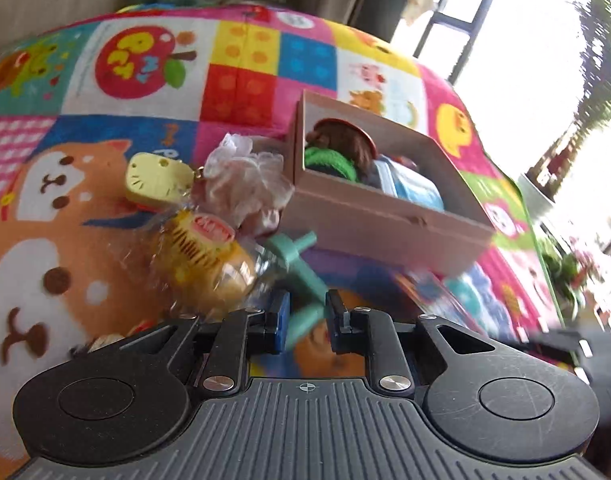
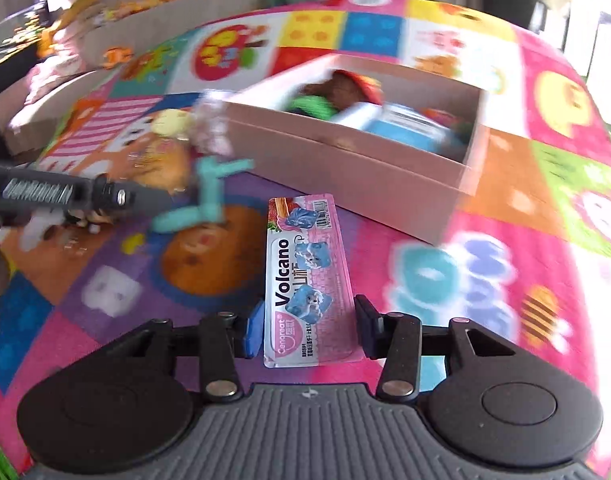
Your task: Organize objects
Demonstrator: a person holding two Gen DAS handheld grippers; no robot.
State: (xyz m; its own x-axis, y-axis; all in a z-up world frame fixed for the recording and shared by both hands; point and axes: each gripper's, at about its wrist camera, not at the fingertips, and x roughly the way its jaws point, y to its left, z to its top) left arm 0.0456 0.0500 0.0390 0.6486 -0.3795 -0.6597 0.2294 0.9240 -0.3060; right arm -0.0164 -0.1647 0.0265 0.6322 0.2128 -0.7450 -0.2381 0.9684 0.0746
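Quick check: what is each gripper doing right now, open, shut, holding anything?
Left gripper: shut on the teal plastic toy.
Right gripper: Volcano snack packet between its jaws; whether the pads press it cannot be told.

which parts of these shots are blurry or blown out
Left wrist view: window at upper right blown out white, mat smeared below the box. Right wrist view: box and teal toy motion-blurred, Volcano packet sharp; both fisheye-curved.

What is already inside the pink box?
In the pink box: a brown plush toy with a green knitted scarf at one end, and a blue-and-white packet beside it. Whatever lies beneath them, or behind the near wall, is hidden.
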